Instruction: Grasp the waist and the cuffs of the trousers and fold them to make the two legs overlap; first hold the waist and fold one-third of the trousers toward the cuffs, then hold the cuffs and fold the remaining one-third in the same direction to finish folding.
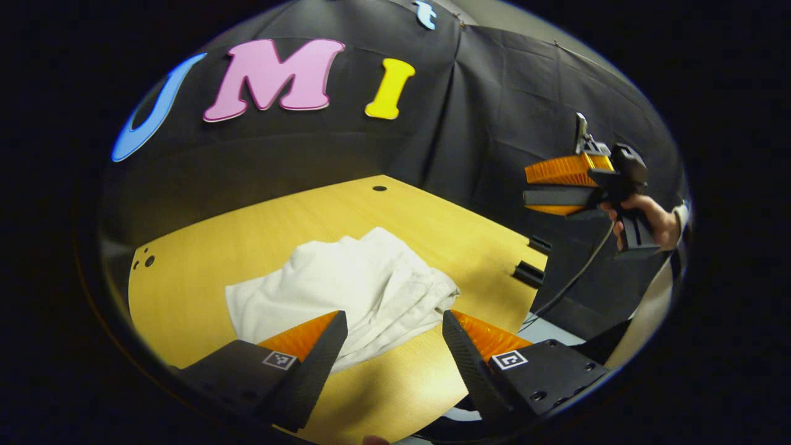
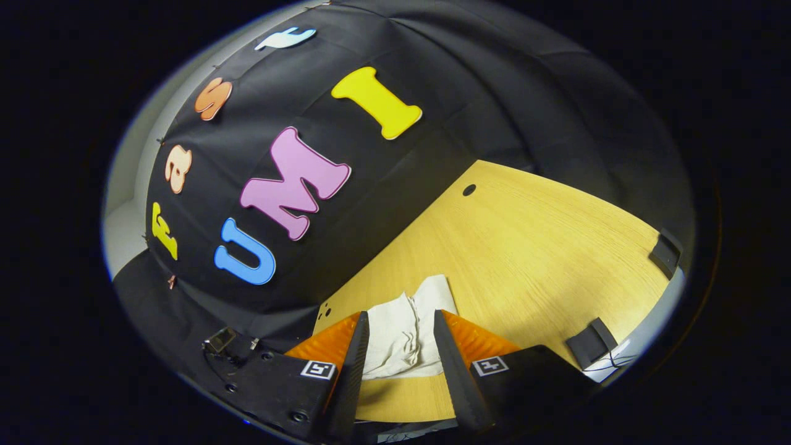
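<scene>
The white trousers lie bunched on the wooden table (long axis unclear). Left gripper hovers spread and empty above them; right gripper, hand-held aloft, likewise spread.

A light wood-grain counter stands in a booth walled on 2 sides by creased black cloth, with a round hole near its far edge and small holes at one corner. Black clips sit on the counter's side edge, beyond which a pale floor shows.
</scene>
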Motion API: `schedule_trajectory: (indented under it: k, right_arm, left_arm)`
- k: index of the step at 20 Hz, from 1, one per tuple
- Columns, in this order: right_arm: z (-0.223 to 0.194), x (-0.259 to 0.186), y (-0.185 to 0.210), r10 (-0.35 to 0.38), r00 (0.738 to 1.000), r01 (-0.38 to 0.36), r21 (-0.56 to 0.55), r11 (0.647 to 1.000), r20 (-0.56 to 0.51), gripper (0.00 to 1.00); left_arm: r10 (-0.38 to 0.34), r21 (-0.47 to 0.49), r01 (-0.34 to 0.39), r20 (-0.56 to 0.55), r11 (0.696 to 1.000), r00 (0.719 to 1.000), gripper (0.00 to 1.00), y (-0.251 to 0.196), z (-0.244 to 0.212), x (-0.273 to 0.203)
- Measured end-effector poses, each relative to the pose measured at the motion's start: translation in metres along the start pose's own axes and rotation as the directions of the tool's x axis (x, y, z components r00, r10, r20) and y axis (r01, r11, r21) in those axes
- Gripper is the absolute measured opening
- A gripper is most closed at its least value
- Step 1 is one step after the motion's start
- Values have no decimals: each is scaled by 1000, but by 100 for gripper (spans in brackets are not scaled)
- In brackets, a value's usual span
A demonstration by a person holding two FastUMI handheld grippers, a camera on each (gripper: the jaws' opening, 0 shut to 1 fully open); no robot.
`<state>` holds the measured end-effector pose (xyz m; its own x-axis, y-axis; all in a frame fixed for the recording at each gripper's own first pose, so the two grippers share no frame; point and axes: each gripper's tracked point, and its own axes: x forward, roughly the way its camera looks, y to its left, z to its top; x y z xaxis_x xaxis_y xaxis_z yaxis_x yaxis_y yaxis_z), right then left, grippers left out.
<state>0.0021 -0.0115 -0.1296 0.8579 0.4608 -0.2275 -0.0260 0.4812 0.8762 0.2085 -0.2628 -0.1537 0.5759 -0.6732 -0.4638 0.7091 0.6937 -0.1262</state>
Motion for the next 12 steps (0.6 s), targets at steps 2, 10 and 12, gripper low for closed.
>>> schedule_trajectory:
  k: [2,10,12]
  right_arm:
    - [-7,1,22,23,1000,-23,-4,1000,4,65]
    - [-31,30,88,97,995,-98,-40,994,-25,66]
    - [-37,39,96,97,995,-99,-74,992,-39,67]
  left_arm:
    - [15,-73,-11,50,997,999,98,8,16,-23]
    - [174,-343,-109,165,933,971,96,65,41,-98]
    - [210,-391,-130,171,911,963,96,79,40,-108]
